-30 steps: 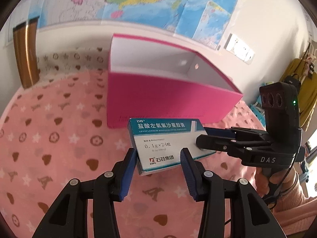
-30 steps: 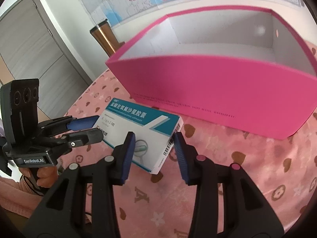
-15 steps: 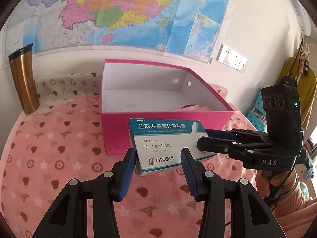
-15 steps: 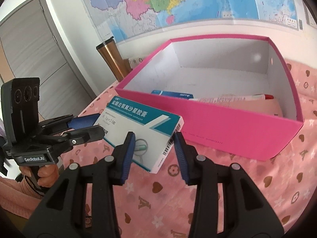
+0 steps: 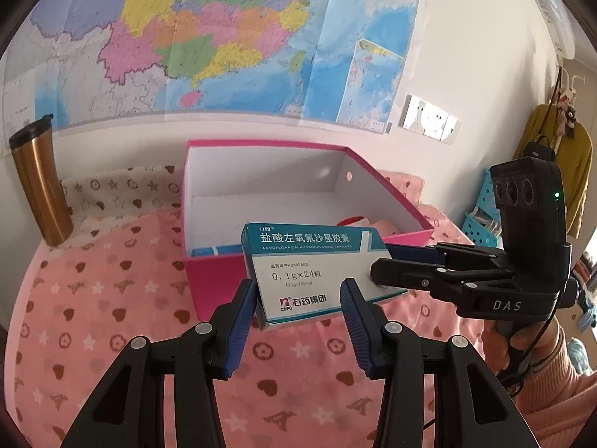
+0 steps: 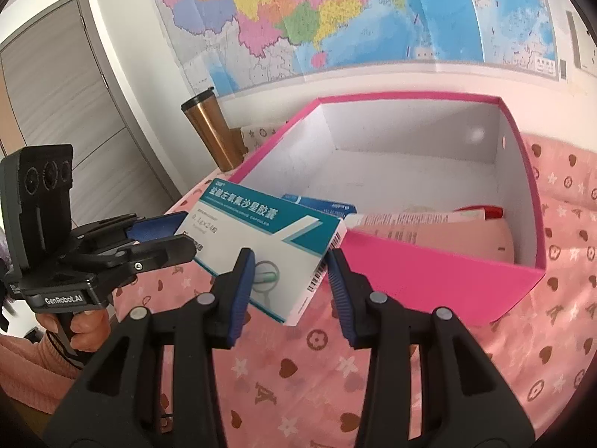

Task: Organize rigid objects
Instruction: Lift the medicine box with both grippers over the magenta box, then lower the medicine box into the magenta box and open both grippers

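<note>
The left tool (image 5: 298, 298) clamps one end of the medicine box (image 5: 313, 272), and the right tool (image 5: 377, 261) clamps the other. The box hangs level above the pink-clothed surface (image 5: 93, 317), just before the pink bin (image 5: 224, 276). Its long axis runs left to right between the tools, printed face up.

Medicine box (image 5: 306, 272): Chinese title "盐酸左氧氟沙星胶囊", under it "LEVOFLOXACIN HYDROCHLORIDE CAPSULES", then "0.1g×24粒", "(0.1g=100mg)", logo "CSPC 石药集团". Barcode on its end flap in right view, unreadable. Right gripper (image 5: 380, 272) body: "DAS". Left gripper (image 6: 164, 239) body: "GenRobot.AI". Wall map (image 5: 224, 37) labels and print on pink tube (image 6: 406, 220) too small to read.
</note>
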`<state>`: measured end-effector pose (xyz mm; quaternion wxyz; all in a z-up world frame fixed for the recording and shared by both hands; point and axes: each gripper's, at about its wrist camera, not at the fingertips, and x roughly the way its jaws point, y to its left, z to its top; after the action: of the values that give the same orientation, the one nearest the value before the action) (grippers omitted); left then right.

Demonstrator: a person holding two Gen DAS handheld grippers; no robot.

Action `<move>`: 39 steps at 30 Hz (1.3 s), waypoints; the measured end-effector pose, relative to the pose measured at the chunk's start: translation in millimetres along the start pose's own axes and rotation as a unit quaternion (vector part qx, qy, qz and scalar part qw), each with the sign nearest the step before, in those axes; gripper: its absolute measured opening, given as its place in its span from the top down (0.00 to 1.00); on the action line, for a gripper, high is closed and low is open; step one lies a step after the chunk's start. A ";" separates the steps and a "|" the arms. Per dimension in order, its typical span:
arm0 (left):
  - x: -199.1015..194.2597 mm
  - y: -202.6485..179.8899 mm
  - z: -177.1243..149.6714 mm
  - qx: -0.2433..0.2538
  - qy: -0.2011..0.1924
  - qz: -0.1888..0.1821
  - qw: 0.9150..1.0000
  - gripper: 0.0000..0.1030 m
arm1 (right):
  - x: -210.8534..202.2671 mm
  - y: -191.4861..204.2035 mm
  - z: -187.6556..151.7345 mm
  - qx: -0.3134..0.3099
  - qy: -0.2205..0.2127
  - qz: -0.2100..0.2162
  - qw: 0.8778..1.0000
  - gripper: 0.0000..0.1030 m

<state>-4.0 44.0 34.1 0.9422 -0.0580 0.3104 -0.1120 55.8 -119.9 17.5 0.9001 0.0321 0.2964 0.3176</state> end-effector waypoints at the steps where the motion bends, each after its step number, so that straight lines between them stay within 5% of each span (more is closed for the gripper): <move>1: 0.4 0.3 1.5 0.000 -0.001 0.001 1.000 0.55 | -0.8 0.1 1.7 -0.001 -0.002 0.000 1.000 0.58; 39: 24.2 12.4 34.7 0.014 -0.013 0.021 1.000 0.55 | 5.9 -8.4 33.4 -0.009 -0.024 -0.011 1.000 0.58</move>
<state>37.9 51.5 45.8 0.9489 -0.0393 0.2979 -0.0962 82.6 -118.7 39.8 0.9105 0.0283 0.2724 0.3099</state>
